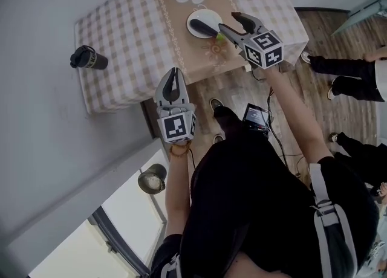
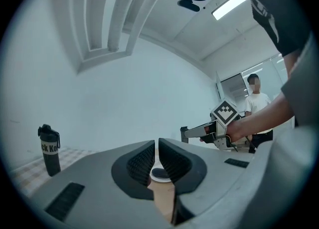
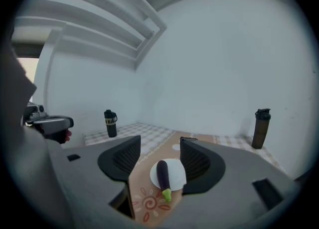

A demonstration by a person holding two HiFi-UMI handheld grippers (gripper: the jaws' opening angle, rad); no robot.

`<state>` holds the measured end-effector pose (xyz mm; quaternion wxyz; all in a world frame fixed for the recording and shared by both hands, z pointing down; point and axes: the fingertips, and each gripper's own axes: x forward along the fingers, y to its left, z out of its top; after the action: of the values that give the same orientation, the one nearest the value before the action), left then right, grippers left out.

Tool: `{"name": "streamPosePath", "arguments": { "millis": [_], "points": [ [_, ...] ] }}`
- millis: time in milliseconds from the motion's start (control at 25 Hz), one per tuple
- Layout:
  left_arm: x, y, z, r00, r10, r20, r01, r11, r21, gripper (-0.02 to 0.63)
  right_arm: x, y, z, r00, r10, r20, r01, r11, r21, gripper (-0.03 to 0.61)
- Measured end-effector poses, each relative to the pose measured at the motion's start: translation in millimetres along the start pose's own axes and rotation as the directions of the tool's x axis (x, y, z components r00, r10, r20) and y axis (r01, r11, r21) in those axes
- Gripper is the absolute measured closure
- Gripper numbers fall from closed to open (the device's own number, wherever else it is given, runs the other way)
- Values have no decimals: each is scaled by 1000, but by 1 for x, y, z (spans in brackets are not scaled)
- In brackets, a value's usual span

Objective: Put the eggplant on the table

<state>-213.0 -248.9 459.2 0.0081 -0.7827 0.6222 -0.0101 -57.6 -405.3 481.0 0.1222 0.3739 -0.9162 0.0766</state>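
A dark purple eggplant (image 1: 204, 28) with a green stem lies on a white plate (image 1: 199, 14) on the tan runner of the checked table (image 1: 121, 29). My right gripper (image 1: 227, 21) hovers open just above the plate's near side, nothing between its fingers. In the right gripper view the eggplant (image 3: 163, 172) and plate (image 3: 177, 173) show between the spread jaws of that gripper (image 3: 159, 143), still apart from them. My left gripper (image 1: 172, 72) hangs shut and empty off the table's near edge; its own view (image 2: 157, 146) shows the jaws nearly touching.
A black bottle (image 1: 89, 58) stands at the table's left side, and a second dark bottle (image 3: 261, 128) stands at the far right corner. People's legs (image 1: 351, 71) are on the wooden floor to the right. A round lamp-like object (image 1: 152, 179) sits below by the wall.
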Motion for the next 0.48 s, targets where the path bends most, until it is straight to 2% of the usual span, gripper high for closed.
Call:
{"name": "streamPosePath", "arguments": {
  "millis": [200, 400, 440, 480],
  "points": [
    [-7, -8, 23, 999, -26, 46, 26, 1000, 17, 601, -42, 25, 32, 994, -2, 105, 3, 1000, -6, 322],
    [-20, -20, 37, 996, -38, 78, 34, 998, 50, 601, -82, 52, 47, 979, 2, 205, 1, 1000, -14, 343],
    [-23, -22, 39, 996, -42, 84, 37, 998, 54, 601, -91, 57, 50, 975, -5, 222, 9, 1000, -21, 378],
    [-26, -25, 43, 995, -46, 91, 41, 998, 56, 601, -100, 62, 53, 972, -11, 236, 19, 999, -29, 387]
  ]
}}
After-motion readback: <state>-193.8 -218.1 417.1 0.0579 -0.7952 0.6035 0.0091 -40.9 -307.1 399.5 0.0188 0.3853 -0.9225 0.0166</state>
